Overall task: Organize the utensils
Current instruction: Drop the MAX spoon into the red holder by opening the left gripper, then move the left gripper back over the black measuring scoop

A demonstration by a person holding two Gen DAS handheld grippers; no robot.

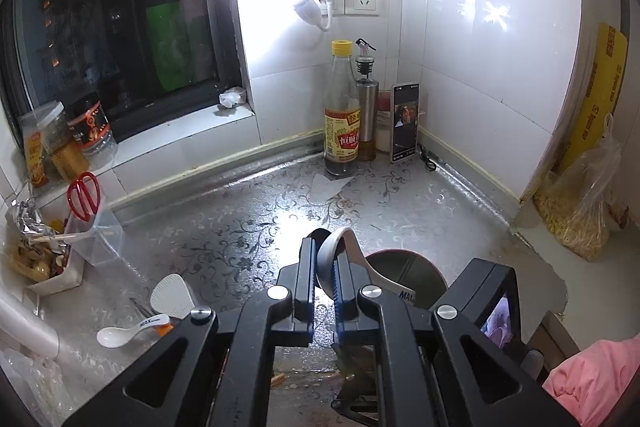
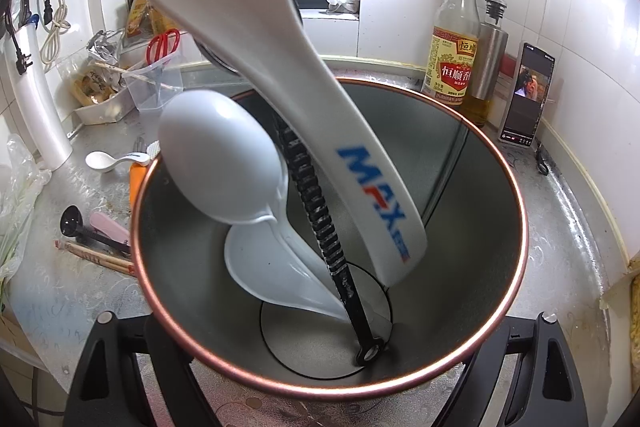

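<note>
White plastic fills the narrow gap of the left tool (image 1: 325, 269): its black fingers are pressed on the bowl end of a rice paddle (image 2: 280, 99), whose handle with blue and red "MAX" lettering slants down into the metal canister (image 2: 516, 227). The handle's tip hangs inside the canister, near the far wall and above the base.

The right tool (image 2: 324, 343) grips that copper-rimmed canister from both sides, its fingers spread wide against the outer wall. Already in the canister are a white ladle-like spoon (image 2: 224, 163), bowl up and leaning on the left wall, and a black ridged-handled utensil (image 2: 320, 223) standing beside it, its ringed end on the base.

Left of the canister on the patterned grey counter (image 1: 248, 211) lie a small white soup spoon (image 1: 114, 335), a second white rice paddle (image 1: 173, 297), a black scoop (image 2: 72, 217), a pink item (image 2: 108, 225) and wrapped chopsticks (image 2: 96, 259). Red-handled scissors (image 1: 84, 195) stand in a clear container farther left. In the back corner stand a vinegar bottle (image 1: 342, 115), a steel oil dispenser (image 1: 367, 107) and a lit phone (image 1: 405, 123) leaning on the tiled wall.
</note>
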